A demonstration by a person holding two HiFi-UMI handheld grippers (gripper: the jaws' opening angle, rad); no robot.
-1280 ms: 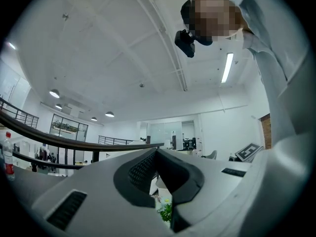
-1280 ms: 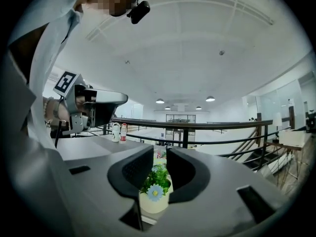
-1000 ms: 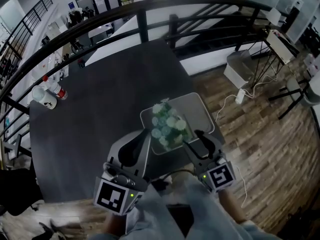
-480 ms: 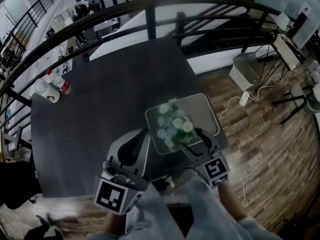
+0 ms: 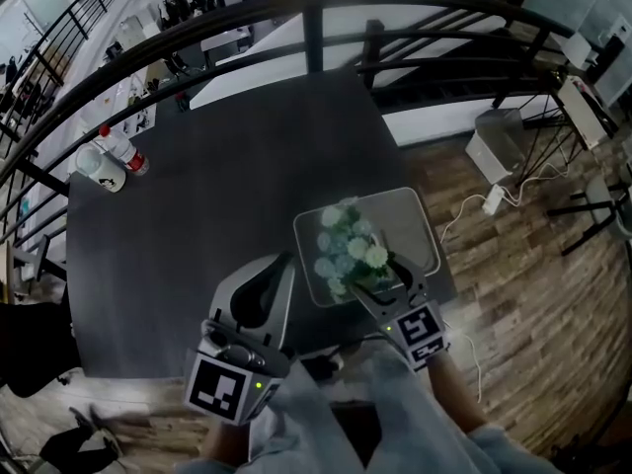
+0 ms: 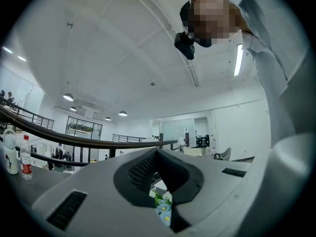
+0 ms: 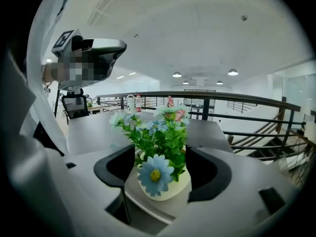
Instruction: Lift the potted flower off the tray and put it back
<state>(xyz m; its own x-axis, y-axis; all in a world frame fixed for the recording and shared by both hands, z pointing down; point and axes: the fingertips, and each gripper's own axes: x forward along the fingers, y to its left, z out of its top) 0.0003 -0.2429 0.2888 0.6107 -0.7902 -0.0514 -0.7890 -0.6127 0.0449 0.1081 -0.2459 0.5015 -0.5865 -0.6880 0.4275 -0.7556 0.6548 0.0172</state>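
The potted flower, pale blooms and green leaves in a cream pot, stands on the grey tray near the table's front right corner. My right gripper reaches in from the near side with a jaw on each side of the pot. Its jaws have just been opening and now stand open; the pads look clear of the pot. In the right gripper view, the right gripper frames the pot on the tray. My left gripper hovers left of the tray, shut and empty; the left gripper points level.
The dark table ends close to the tray on the front and right, with wooden floor below. A white bottle and a red-capped bottle stand at the far left. A black railing runs behind the table.
The right gripper has sunk towards the tray with the flower and its jaws have spread wider round the pot. The left gripper has stayed where it was.
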